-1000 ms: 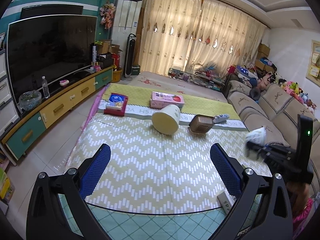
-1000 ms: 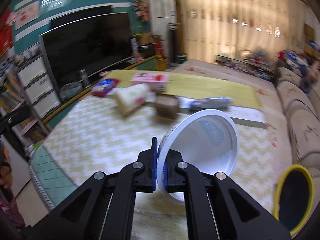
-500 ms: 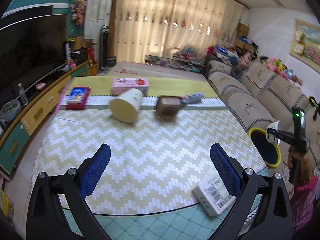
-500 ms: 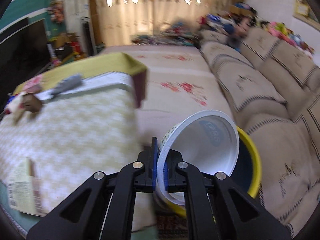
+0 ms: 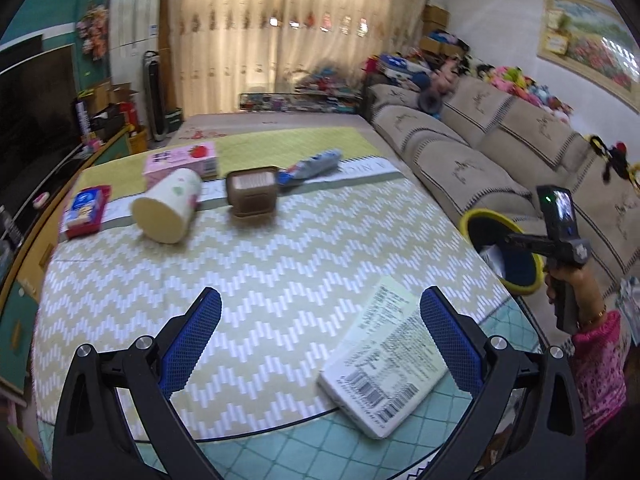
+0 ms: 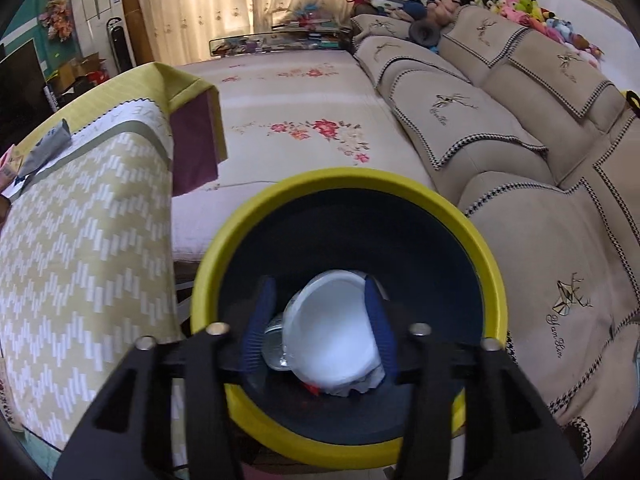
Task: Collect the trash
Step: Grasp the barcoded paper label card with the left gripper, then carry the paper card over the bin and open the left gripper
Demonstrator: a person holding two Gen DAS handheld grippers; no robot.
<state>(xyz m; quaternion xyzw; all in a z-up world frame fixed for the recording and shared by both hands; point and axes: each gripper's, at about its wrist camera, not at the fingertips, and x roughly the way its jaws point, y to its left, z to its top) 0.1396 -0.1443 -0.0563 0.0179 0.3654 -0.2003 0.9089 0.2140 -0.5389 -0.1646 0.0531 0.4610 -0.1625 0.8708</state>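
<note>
My right gripper hangs over the yellow-rimmed bin, pointing down into it. Its jaws are opening and the pads do not press on anything. The white bowl lies loose in the bin below them, on top of other trash. In the left wrist view the same bin stands beside the table's right edge, with the right gripper held over it by a hand. My left gripper is open and empty above the near end of the table, with a flat white barcode box by its right finger.
On the chevron table mat lie a tipped cream cup, a brown box, a pink box, a red-and-blue packet and a blue wrapper. A beige sofa runs along the right; a TV cabinet stands left.
The right gripper swung from over the table to above the bin, then its jaws parted and the white bowl dropped in. The left gripper's view shifted right, bringing the barcode box closer.
</note>
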